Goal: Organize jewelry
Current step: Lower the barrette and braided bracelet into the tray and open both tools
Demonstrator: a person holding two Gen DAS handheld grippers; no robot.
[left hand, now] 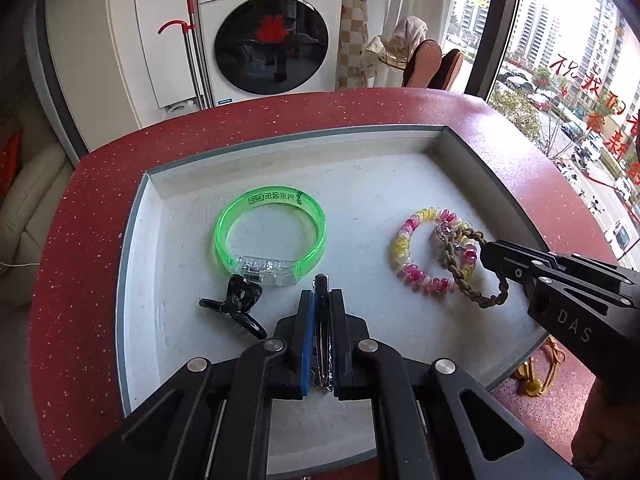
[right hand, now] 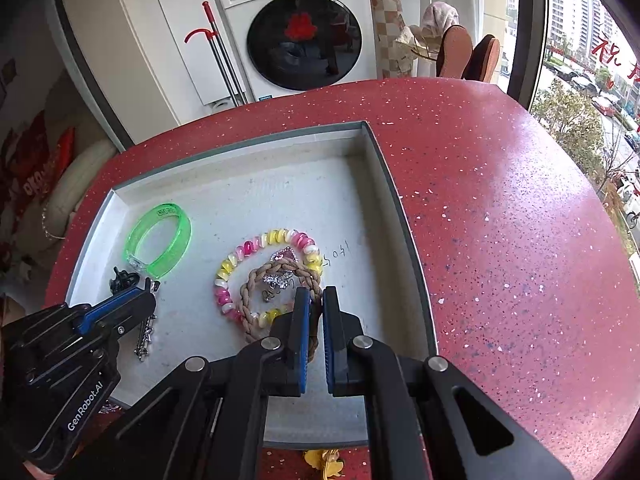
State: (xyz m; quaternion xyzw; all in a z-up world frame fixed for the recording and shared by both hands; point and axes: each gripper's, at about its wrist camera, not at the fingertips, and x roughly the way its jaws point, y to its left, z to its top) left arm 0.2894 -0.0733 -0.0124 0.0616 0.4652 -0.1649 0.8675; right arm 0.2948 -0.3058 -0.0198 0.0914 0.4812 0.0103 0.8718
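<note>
A shallow white tray [left hand: 372, 184] lies on a red speckled counter [left hand: 100, 240]. In it are a green bangle [left hand: 272, 236], a black claw clip [left hand: 236, 304] and a pink-and-yellow coil bracelet [left hand: 416, 268]. My left gripper [left hand: 322, 292] is shut on a slim silvery clip [left hand: 321, 332], low over the tray's near side; the clip [right hand: 146, 336] hangs below the left gripper [right hand: 150, 292]. My right gripper [right hand: 316, 296] is shut on a brown braided rope bracelet [right hand: 280, 270] that lies over the coil bracelet [right hand: 264, 240]. Sparkly pieces [right hand: 282, 258] sit inside the rope loop.
A yellow trinket [left hand: 536, 380] lies on the counter just outside the tray's near right corner. The counter [right hand: 500, 240] stretches to the right of the tray [right hand: 404, 216]. A washing machine [left hand: 272, 32] and a mop stand behind; a window is at the right.
</note>
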